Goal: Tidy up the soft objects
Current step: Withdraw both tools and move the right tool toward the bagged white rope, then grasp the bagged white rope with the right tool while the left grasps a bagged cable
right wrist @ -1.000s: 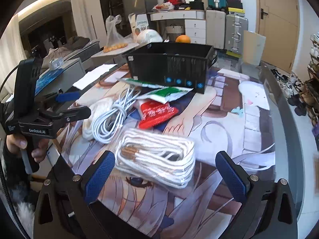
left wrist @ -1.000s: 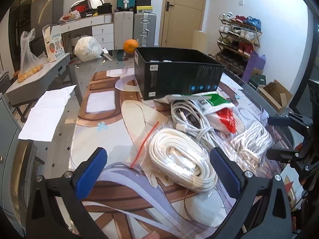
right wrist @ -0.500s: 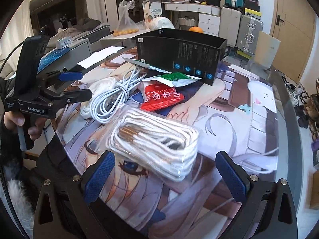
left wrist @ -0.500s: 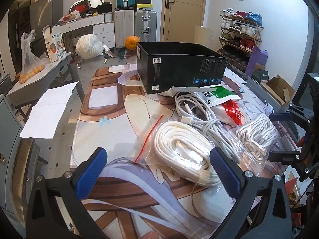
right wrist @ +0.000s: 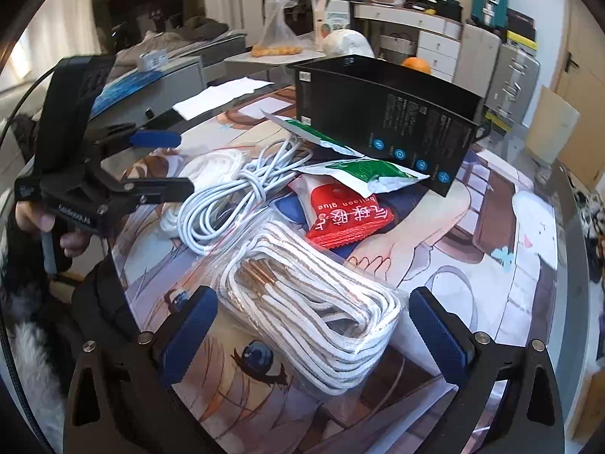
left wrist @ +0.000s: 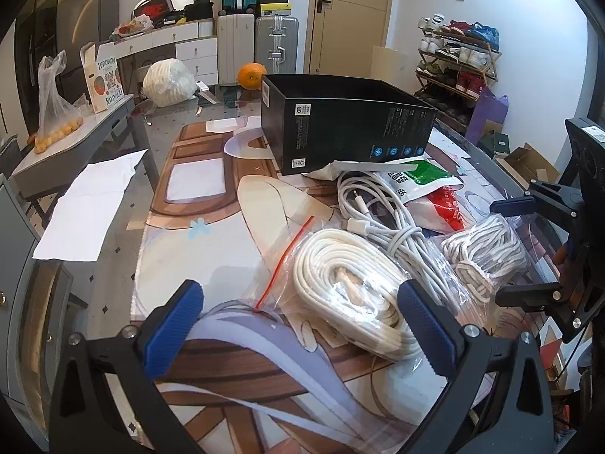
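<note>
Two fisheye views, each mounted on a hand-held claw and looking forward along its two blue-padded fingers, low and close over a cluttered surface (left wrist: 196, 249). The left wrist view sits at the surface's near edge, facing the far wall with a door; the right claw (left wrist: 522, 249) shows at its right border. The right wrist view looks across from the opposite side, with the left claw (right wrist: 166, 162) at its left border. Both share the middle of the scene: the black box (left wrist: 340, 121) (right wrist: 385, 121), the white cable bundle (left wrist: 382, 223) (right wrist: 227, 200) and the red packet (left wrist: 446, 208) (right wrist: 348, 215).
</note>
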`<control>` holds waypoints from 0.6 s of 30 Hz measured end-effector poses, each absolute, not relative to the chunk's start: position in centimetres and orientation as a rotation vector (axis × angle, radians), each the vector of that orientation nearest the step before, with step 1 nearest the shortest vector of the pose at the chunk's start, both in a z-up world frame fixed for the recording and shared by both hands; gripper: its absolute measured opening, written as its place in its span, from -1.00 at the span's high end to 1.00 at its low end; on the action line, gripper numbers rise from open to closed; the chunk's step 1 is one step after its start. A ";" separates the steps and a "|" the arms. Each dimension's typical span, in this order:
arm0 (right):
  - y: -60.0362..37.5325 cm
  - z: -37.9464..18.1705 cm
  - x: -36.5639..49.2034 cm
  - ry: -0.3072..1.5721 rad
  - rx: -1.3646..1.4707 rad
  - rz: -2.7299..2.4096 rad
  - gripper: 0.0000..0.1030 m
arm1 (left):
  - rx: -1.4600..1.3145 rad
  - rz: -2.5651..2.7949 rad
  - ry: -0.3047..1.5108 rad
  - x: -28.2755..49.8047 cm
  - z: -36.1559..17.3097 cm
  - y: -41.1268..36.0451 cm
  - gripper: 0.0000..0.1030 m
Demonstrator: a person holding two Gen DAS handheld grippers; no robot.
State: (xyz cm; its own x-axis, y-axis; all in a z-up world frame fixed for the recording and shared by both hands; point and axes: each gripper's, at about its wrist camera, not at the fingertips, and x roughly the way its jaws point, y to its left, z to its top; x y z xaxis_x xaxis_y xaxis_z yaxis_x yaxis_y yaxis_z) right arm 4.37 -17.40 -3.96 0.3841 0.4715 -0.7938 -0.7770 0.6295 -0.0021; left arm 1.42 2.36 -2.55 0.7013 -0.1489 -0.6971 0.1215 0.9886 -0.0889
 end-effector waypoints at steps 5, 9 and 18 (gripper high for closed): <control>-17.4 -3.6 4.4 0.851 -0.474 0.864 -0.99 | -0.036 -0.151 0.779 1.6 -2.6 2.4 -1.00; -16.6 -4.1 4.6 0.867 -0.523 0.908 -0.99 | -0.042 -0.155 0.782 1.6 -2.6 2.5 -1.00; -15.4 -4.9 5.0 0.927 -0.501 0.970 -0.99 | -0.049 -0.159 0.784 1.7 -2.6 2.6 -1.00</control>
